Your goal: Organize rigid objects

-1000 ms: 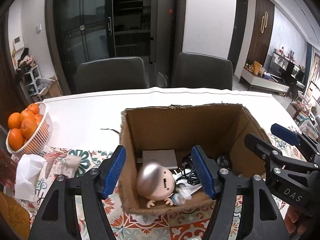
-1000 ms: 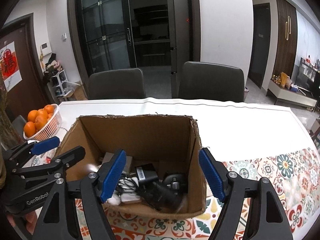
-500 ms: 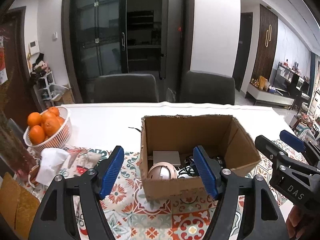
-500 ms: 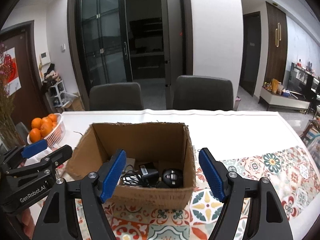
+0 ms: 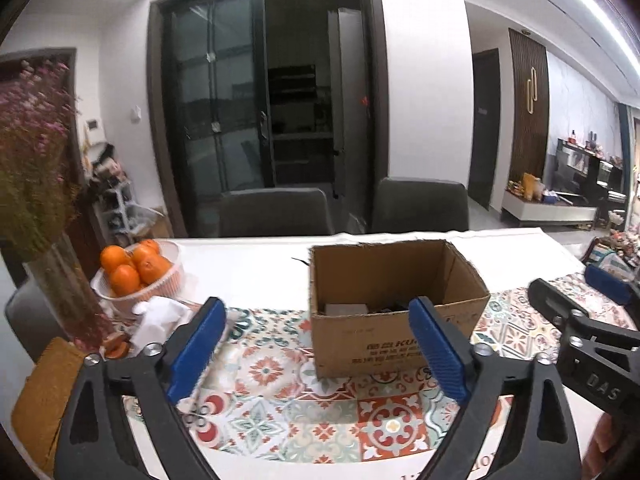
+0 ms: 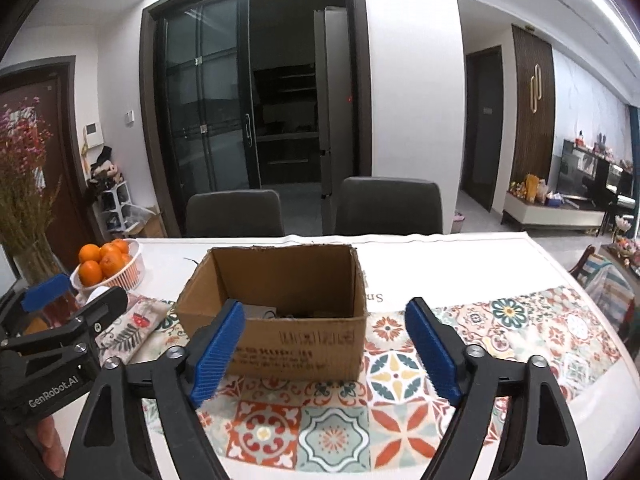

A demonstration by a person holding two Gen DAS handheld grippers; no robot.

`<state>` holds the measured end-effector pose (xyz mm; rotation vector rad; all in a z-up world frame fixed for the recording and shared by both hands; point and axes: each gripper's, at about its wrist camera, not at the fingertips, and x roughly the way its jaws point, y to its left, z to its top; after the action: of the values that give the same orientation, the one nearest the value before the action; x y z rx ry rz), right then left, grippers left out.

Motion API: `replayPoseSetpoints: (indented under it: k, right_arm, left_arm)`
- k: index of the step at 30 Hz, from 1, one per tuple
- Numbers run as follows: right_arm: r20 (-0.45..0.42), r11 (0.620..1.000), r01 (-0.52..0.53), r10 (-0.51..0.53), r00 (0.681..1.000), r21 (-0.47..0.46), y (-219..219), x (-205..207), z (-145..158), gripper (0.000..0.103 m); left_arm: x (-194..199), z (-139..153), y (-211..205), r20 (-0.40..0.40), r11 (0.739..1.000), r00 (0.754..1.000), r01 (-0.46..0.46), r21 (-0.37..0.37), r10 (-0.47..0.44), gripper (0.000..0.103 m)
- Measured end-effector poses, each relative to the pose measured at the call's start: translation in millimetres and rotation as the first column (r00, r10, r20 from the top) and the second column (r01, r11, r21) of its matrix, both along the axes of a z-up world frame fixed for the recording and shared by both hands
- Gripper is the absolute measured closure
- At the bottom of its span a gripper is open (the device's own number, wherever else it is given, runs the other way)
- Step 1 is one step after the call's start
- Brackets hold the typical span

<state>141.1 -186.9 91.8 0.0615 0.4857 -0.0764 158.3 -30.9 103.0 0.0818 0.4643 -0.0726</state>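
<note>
Both tools are clear of the cardboard box (image 5: 396, 320) right now, and the left hand-held gripper (image 5: 320, 356) stands wide with nothing between its blue pads, its jaws having just been opening; the right hand-held gripper (image 6: 326, 350) is wide and empty too, and has likewise just been opening. The box sits on the patterned cloth (image 6: 392, 364) covering the near part of the surface (image 6: 440, 256), open at the top, and only a sliver of its contents shows over the near wall: a pale flat item (image 5: 346, 309) and some dark shapes beside it, too hidden to name. Off to the left, the basket of oranges (image 5: 138, 276) and a crumpled white tissue (image 5: 158, 316) sit near the vase of dried flowers (image 5: 36, 208). No loose rigid thing is visible on the cloth from either view, so this looks like the close of the sorting or a pause to scan for more. To do it well, I'd say hold both tools open and level, sweep the view across the surface, and keep the tips clear of the box wall so it isn't nudged.
</note>
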Motion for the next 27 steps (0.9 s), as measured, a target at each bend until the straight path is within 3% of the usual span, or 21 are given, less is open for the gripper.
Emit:
replayPoseSetpoints:
  k: [8,27]
  right_arm:
    - [0.036,0.998,0.048,-0.047,0.998,-0.040,6,-45,-2,0.007]
    - [0.004,0.999,0.041,-0.041,0.999,-0.004,8,-84,-23,0.007]
  left_arm:
    - [-43,-11,5,0.031,1.000,0.999,-0.007,0.001,0.007,0.000]
    - [-83,-29,11,-0.034,0.999,0.999,0.007,-0.033,-0.008,0.000]
